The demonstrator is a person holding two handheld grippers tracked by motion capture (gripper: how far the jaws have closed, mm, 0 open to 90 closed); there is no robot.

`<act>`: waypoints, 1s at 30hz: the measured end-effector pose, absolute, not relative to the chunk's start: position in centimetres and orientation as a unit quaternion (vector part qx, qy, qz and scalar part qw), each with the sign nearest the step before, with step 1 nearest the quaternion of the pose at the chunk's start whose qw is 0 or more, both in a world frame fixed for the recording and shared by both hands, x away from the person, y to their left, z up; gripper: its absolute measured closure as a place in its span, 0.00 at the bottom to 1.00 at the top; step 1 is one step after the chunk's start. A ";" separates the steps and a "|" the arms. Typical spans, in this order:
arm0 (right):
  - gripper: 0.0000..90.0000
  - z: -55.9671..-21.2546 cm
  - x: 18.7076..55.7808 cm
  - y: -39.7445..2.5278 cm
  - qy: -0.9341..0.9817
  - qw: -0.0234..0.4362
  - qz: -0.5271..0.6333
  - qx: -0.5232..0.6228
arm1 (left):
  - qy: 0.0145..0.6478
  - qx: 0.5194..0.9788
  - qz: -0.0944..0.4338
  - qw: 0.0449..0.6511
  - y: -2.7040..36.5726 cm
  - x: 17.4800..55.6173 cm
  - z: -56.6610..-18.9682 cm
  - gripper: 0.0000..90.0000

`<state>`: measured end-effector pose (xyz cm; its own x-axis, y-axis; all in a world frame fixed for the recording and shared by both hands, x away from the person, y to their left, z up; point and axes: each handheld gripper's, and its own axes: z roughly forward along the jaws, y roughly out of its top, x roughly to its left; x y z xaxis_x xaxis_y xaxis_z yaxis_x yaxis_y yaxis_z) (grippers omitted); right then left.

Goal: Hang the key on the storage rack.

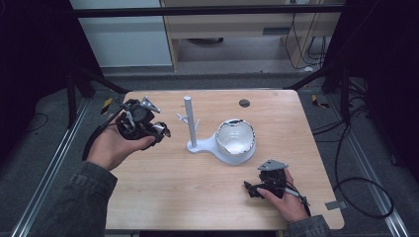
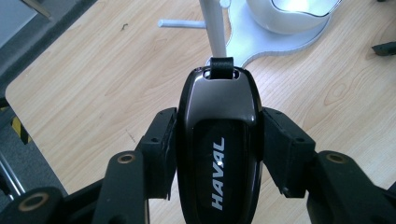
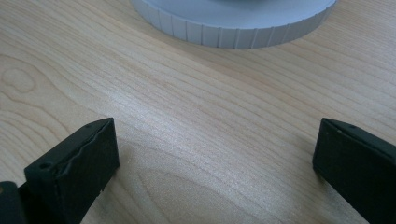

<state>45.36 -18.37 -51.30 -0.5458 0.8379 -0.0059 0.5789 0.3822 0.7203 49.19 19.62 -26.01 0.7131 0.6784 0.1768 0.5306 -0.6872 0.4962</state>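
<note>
Right up against the lens, a glossy black car key fob [image 2: 219,154], HAVAL lettered down its face, sits clamped between the jaws of the left gripper [image 2: 217,149]; its little black loop [image 2: 221,68] pokes out at the far end, pointing straight at the white post [image 2: 214,28] of the key stand; from the high view that left gripper [image 1: 160,129] hovers over the left part of the wooden table [image 1: 163,197], just short of the stand's pegs [image 1: 184,118]; the stand's base [image 1: 202,146] runs into a round white dish [image 1: 236,138] beside it. Over on the near right, the right gripper [image 1: 254,189] rests low at the table, jaws spread wide and holding nothing, the ribbed rim of the dish [image 3: 233,28] just ahead of it. My read: the carry is done and the hanging is the step in hand; next comes the fiddly bit, lining that small loop up with a peg and sliding it on before the jaws let go; the loop is narrow, so a slight tilt could miss the peg.
</note>
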 end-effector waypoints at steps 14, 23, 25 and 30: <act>0.01 -51.3 45.4 -18.3 0.808 0.189 0.343 0.440 | 0.332 0.905 0.178 0.198 19.8 49.5 -24.4 0.54; 0.01 -51.3 45.4 -18.3 0.808 0.190 0.342 0.440 | 0.324 0.907 0.184 0.196 18.9 49.6 -23.2 0.54; 0.01 -51.3 45.4 -18.4 0.808 0.190 0.342 0.439 | 0.322 0.908 0.185 0.193 18.8 49.7 -23.1 0.54; 0.01 -51.3 45.4 -18.4 0.808 0.190 0.343 0.439 | 0.320 0.908 0.186 0.194 18.3 50.0 -23.0 0.54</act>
<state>45.37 -18.35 -51.29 -0.5421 0.8403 -0.0057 0.5804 0.3792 0.7207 50.05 18.30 -23.02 0.7254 0.6544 0.2135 0.5096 -0.7191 0.4725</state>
